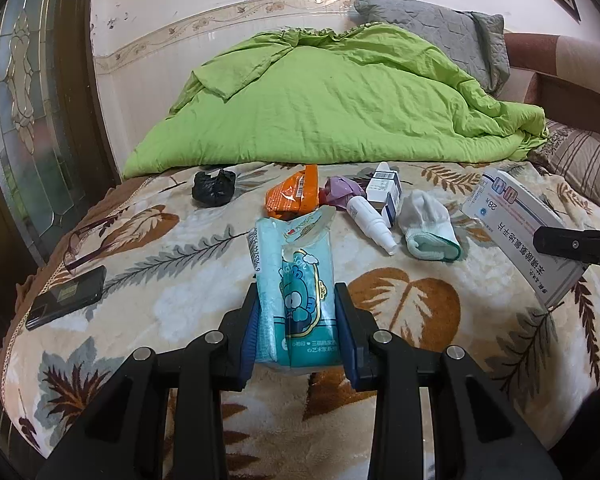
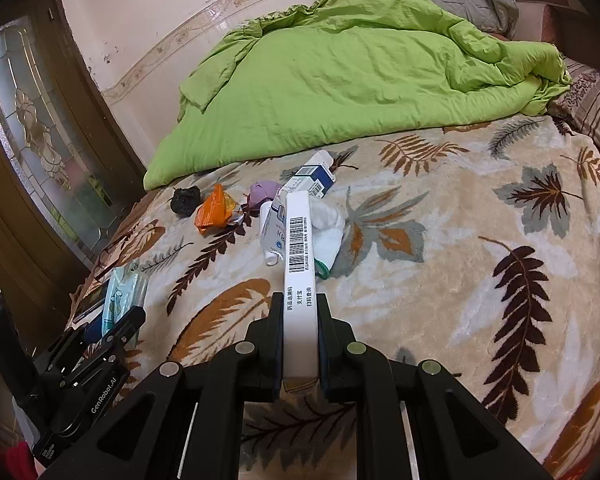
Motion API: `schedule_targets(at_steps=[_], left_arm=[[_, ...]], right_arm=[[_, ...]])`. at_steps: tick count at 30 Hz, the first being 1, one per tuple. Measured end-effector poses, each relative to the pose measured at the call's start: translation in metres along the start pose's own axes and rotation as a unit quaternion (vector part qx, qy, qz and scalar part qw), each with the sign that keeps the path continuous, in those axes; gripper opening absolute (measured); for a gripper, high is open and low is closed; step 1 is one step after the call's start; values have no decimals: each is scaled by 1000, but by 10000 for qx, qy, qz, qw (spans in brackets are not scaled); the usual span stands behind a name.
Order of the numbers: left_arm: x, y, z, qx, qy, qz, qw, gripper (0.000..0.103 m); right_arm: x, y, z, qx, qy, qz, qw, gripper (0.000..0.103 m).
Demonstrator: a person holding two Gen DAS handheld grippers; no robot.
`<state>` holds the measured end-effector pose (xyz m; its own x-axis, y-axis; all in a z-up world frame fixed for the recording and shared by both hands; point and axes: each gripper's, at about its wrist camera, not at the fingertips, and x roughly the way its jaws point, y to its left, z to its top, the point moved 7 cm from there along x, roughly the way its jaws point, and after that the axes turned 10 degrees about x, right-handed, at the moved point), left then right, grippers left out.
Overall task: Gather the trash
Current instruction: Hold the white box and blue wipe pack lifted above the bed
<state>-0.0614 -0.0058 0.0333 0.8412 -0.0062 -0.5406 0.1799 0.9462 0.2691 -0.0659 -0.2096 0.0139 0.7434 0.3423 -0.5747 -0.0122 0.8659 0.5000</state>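
My left gripper (image 1: 298, 312) is shut on a light blue tissue packet (image 1: 296, 276) with a cartoon print, held above the bed; the packet also shows in the right wrist view (image 2: 120, 296). My right gripper (image 2: 299, 308) is shut on a long white medicine box (image 2: 299, 248), which also shows in the left wrist view (image 1: 520, 232). On the blanket lie an orange wrapper (image 1: 292, 194), a black crumpled bag (image 1: 213, 187), a purple crumpled wrapper (image 1: 342, 190), a white spray bottle (image 1: 370, 220), a small blue-white carton (image 1: 386, 192) and a white sock (image 1: 428, 226).
A leaf-patterned blanket (image 1: 420, 320) covers the bed. A green quilt (image 1: 320, 108) is heaped at the back, with a grey pillow (image 1: 440, 36) behind it. A black phone (image 1: 66, 298) and eyeglasses (image 1: 86, 246) lie at the bed's left edge, by a wooden glass door (image 1: 28, 120).
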Motion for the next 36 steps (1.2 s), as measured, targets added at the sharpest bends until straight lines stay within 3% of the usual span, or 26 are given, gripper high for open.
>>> schedule_targets(at_steps=[36], left_arm=[[1, -1, 0, 18, 18, -28, 10000, 33]], right_arm=[[0, -1, 1, -14, -5, -30, 10000, 15]])
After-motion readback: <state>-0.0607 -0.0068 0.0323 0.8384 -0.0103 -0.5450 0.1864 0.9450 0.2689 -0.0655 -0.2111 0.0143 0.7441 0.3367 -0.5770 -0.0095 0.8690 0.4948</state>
